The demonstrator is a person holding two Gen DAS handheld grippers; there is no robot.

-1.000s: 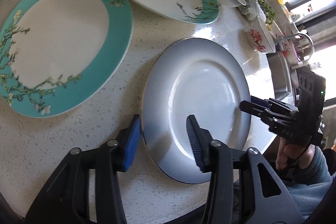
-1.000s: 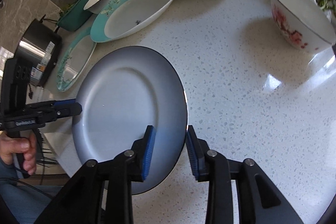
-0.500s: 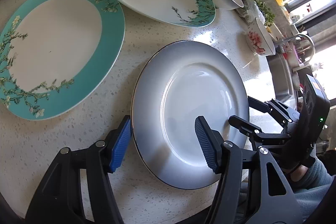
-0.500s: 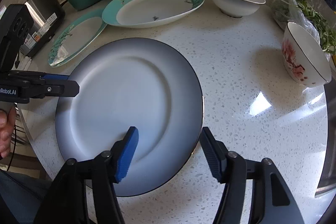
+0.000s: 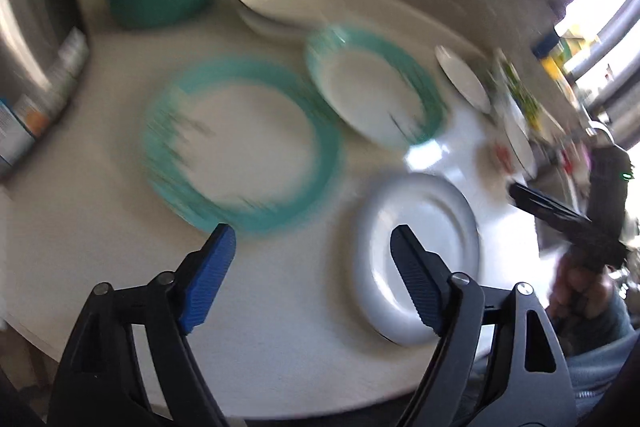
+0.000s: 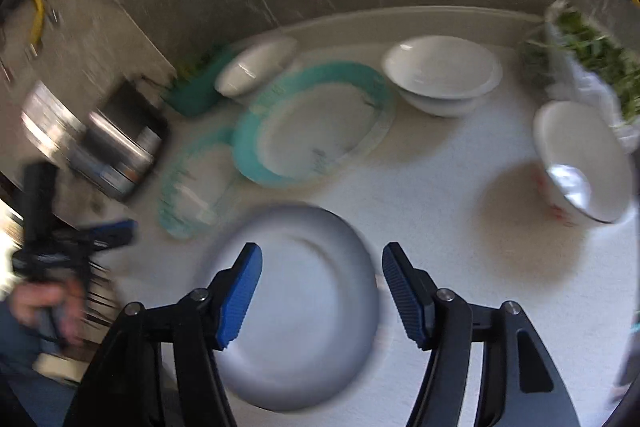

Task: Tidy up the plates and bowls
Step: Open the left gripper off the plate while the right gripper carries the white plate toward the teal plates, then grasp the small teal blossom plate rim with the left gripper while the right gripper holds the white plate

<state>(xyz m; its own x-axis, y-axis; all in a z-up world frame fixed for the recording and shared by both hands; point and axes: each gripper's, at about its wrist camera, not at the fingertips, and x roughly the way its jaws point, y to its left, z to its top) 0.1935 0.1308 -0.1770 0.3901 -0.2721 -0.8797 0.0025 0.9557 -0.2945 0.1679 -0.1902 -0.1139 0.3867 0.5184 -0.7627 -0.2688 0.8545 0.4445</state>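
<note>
Speckled white counter [image 5: 100, 227] is spreading wider in both views as you are lifting both grippers away. Your left gripper [image 5: 312, 267] is opening, empty; your right gripper [image 6: 320, 287] is standing open, empty too. Earlier both were clamping the grey plate [image 5: 420, 239]; now it is lying released beside the teal plates [image 5: 240, 147], so another dish comes next.

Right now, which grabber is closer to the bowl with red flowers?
Right. The right gripper hangs over the grey plate, the flowered bowl on its side; the left gripper is beyond that plate.
</note>
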